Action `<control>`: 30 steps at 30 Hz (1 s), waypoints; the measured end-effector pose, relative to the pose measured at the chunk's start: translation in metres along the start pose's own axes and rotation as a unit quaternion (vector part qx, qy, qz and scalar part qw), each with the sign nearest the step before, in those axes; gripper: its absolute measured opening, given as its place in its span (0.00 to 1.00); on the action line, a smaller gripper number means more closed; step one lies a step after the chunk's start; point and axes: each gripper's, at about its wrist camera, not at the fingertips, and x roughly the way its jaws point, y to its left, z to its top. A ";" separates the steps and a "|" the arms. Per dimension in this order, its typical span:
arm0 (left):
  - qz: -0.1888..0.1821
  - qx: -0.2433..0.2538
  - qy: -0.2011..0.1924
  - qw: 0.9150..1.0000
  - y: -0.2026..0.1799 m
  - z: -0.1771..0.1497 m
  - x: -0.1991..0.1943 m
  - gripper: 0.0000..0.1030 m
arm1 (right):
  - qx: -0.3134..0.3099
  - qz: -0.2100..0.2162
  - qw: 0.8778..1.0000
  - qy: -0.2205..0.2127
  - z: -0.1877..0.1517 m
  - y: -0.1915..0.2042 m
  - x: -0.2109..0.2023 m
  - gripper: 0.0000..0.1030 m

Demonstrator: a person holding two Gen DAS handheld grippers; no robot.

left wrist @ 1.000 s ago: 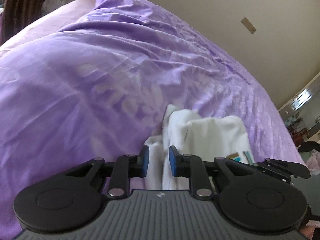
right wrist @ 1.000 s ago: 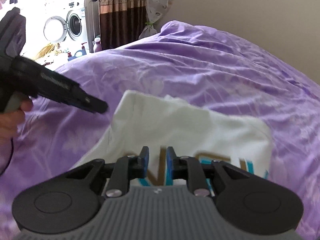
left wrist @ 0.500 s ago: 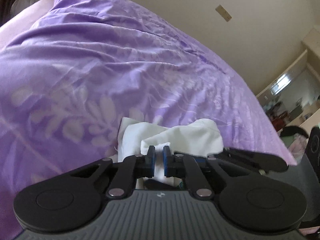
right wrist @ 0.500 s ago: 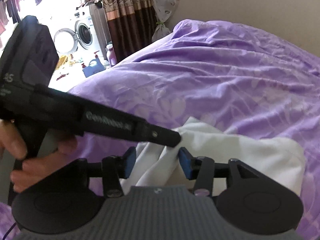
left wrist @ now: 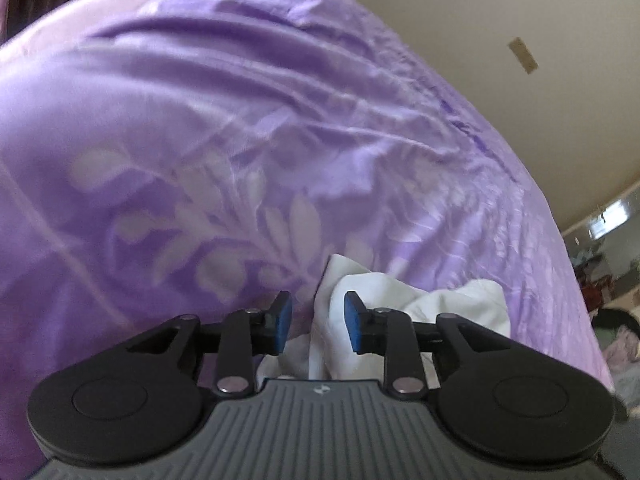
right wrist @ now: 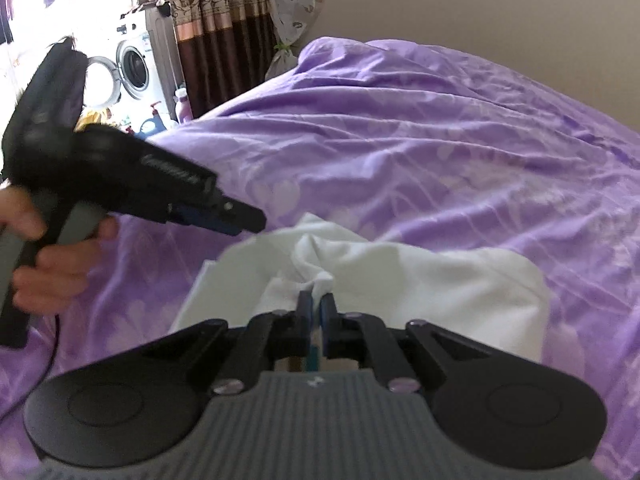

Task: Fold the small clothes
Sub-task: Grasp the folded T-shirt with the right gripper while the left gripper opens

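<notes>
Plainly, the thin pinch could slip: the right gripper had just snapped its jaws together on only a small peak of the white garment, so a pull might free it or drag the bunched cloth askew. The left gripper had just spread its jaws, a fold standing loose between them. The garment lay rumpled on the purple bedspread, directly ahead of both tools.

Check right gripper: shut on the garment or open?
Shut on it: right gripper has just closed, a tuft of the white garment pinched between the pads.
</notes>
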 end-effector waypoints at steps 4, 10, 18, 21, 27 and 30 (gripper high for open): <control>-0.027 -0.042 -0.003 0.999 0.008 0.009 0.022 0.32 | 0.010 0.006 1.000 0.001 -0.004 -0.007 -0.002 0.00; -0.050 -0.008 -0.020 0.998 -0.010 0.010 0.026 0.06 | -0.005 0.000 1.000 -0.001 -0.005 -0.007 -0.008 0.00; -0.067 0.013 -0.010 0.998 -0.015 0.014 -0.014 0.19 | 0.000 0.001 1.000 0.001 -0.013 -0.015 -0.009 0.00; -0.029 0.004 0.004 1.000 -0.010 0.006 -0.009 0.29 | 0.008 0.003 1.000 0.002 -0.016 -0.016 -0.005 0.00; -0.063 -0.062 0.035 0.995 0.009 0.001 -0.004 0.37 | 0.013 0.009 1.000 -0.001 -0.016 -0.018 -0.006 0.00; -0.071 -0.052 0.034 0.996 -0.002 0.002 -0.003 0.16 | 0.015 0.011 1.000 -0.003 -0.018 -0.019 -0.007 0.00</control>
